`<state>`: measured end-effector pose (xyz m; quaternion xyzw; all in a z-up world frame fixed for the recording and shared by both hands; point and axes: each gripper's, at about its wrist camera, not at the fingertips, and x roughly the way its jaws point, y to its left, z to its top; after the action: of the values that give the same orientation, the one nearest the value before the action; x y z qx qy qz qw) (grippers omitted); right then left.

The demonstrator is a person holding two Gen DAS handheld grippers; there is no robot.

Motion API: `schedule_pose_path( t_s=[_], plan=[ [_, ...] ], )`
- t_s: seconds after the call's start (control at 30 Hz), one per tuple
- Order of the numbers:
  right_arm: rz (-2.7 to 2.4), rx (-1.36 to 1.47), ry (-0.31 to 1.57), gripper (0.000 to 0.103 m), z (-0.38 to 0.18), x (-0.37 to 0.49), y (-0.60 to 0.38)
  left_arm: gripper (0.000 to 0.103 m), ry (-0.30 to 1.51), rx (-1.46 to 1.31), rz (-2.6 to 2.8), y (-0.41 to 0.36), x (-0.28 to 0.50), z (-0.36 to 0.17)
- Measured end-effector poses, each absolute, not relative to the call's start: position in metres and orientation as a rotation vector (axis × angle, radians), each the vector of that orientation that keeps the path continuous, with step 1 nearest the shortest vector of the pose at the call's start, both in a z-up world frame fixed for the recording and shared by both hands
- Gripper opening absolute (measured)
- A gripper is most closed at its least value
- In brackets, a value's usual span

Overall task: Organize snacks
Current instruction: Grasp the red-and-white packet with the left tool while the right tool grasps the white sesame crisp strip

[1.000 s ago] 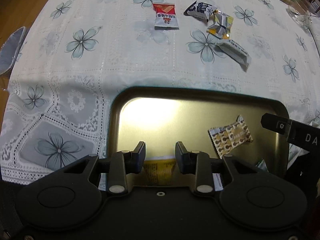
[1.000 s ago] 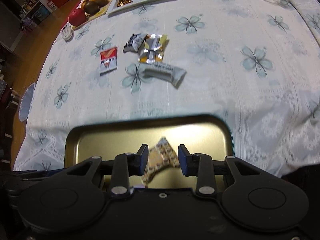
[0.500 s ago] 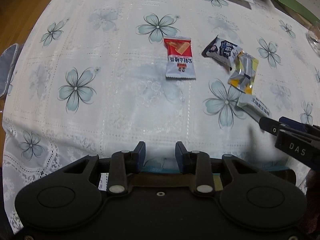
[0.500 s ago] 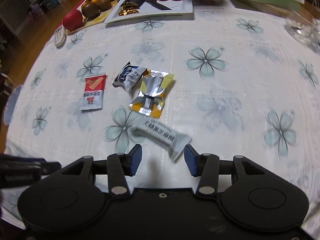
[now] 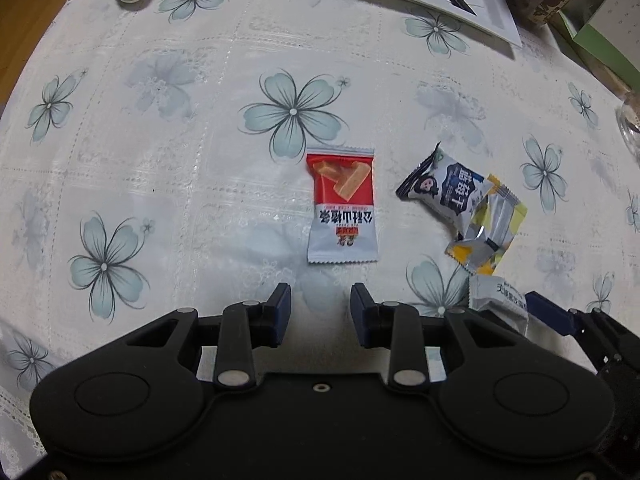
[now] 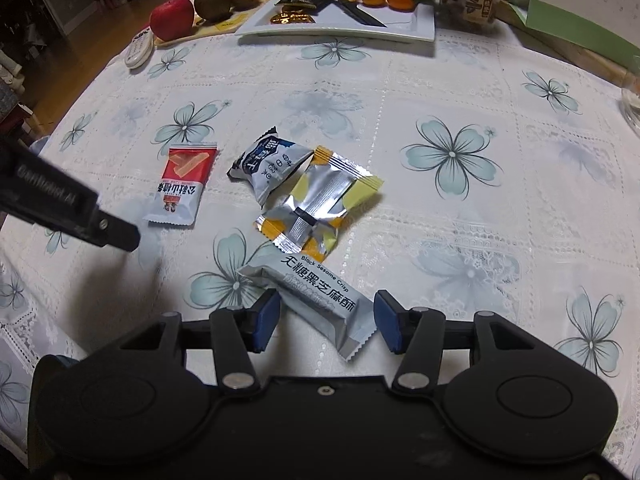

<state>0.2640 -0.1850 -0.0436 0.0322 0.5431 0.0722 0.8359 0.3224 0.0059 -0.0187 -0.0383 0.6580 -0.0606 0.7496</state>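
Observation:
Several wrapped snacks lie on the flowered tablecloth. My left gripper (image 5: 320, 312) is open and empty, just short of the red-and-white packet (image 5: 342, 206). My right gripper (image 6: 328, 320) is open, its jaws still opening. The grey sesame-crisp bar (image 6: 316, 296) lies slantwise between its fingers, and the pads do not press on it. Beyond it lie the silver-and-yellow packet (image 6: 320, 204), the dark blue-and-white packet (image 6: 268, 168) and the red-and-white packet (image 6: 182, 184). A finger of the left gripper (image 6: 116, 234) shows at the left of the right wrist view.
At the far side of the table stand a white plate (image 6: 400, 28) with a knife and mandarins, a red apple (image 6: 172, 20) and a remote control (image 6: 138, 50). A glass (image 6: 632, 104) stands at the right edge. Bare cloth lies to the right of the snacks.
Both grippers have moved from over the metal tray out to the loose snacks. The right one released a brown patterned packet into the tray, widened its jaws and now straddles the sesame bar.

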Motion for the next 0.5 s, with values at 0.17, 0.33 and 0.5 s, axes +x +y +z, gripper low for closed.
schedule_pose_path(
  t_s=[0.17, 0.33, 0.5],
  plan=[
    [0.164, 0.085, 1.138, 0.055, -0.044, 0.263, -0.190, 0.042, 1.412, -0.080, -0.138, -0.003, 0.333, -0.018],
    [0.174, 0.114, 1.137, 0.055, -0.042, 0.260, -0.194, 0.042, 1.401, -0.070, -0.143, -0.013, 0.341, -0.021],
    [0.188, 0.132, 1.125, 0.055, -0.039, 0.258, -0.196, 0.045, 1.382, -0.031, -0.131, -0.022, 0.349, -0.029]
  ],
)
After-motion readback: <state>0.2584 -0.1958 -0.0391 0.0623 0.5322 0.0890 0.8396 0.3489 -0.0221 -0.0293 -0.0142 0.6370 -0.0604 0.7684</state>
